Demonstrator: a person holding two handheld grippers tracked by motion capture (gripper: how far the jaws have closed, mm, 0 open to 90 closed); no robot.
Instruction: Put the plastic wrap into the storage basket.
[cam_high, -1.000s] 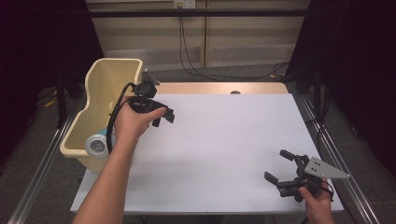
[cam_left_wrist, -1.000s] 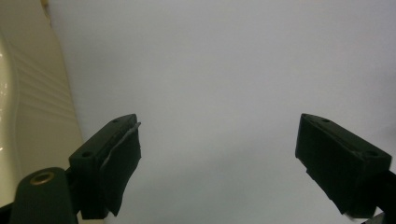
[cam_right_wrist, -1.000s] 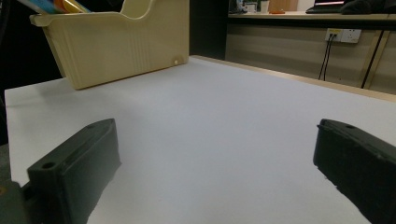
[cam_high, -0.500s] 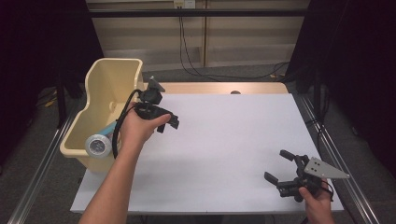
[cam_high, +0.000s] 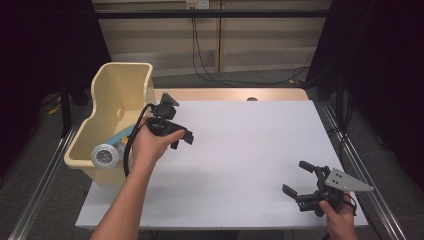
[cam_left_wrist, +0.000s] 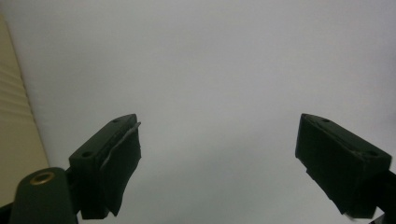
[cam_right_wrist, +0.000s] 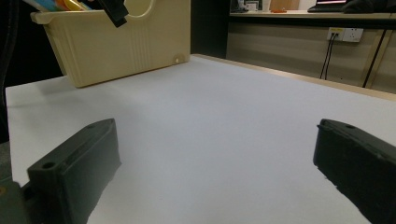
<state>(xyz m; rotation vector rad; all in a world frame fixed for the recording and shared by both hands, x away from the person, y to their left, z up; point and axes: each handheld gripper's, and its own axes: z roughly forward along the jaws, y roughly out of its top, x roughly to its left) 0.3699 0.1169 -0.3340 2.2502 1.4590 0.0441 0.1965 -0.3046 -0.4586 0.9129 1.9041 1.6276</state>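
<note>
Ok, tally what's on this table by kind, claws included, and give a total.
Black two-jaw claws: 2, the left claw and the right claw, both open and empty.
Cream plastic bins: 1.
Round silver-ended cylinders in the bin: 1.
Other bin contents are too hidden to count.
Total: 4.

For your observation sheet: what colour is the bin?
Pale yellow bin, clearest in the high view.

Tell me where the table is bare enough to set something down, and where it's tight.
The white table is bare across the middle, from the left gripper over to the right gripper, and along the far edge. It is crowded only at the left edge, where the cream bin stands with a silver-capped item inside.
</note>
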